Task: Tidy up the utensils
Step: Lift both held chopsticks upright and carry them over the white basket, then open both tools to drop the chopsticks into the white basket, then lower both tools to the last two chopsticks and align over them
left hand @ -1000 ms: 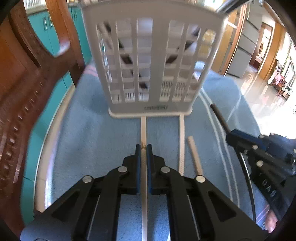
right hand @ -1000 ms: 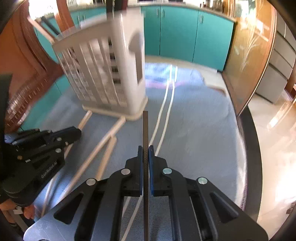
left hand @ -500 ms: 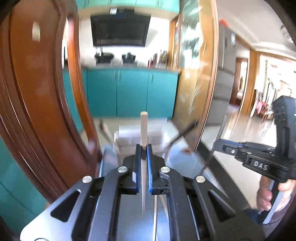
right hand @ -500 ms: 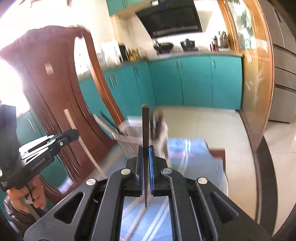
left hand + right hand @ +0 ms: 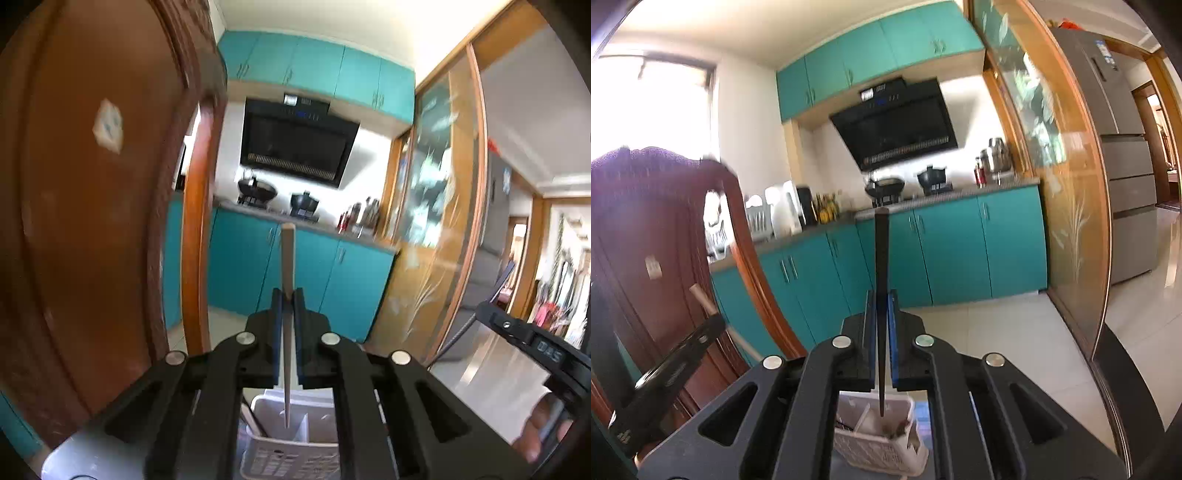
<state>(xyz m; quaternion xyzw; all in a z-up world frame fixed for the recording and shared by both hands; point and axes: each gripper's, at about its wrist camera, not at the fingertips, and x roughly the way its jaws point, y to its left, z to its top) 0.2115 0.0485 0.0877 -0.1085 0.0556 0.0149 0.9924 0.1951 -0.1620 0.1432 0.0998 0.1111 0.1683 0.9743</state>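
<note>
Both grippers have been rising off the blue-clothed worktop, the left gripper (image 5: 287, 295) clenching a pale chopstick (image 5: 287, 258), the right gripper (image 5: 882, 297) a black chopstick (image 5: 881, 258); both sticks are standing upright, tips hanging directly over the white utensil basket (image 5: 288, 454) below.
</note>
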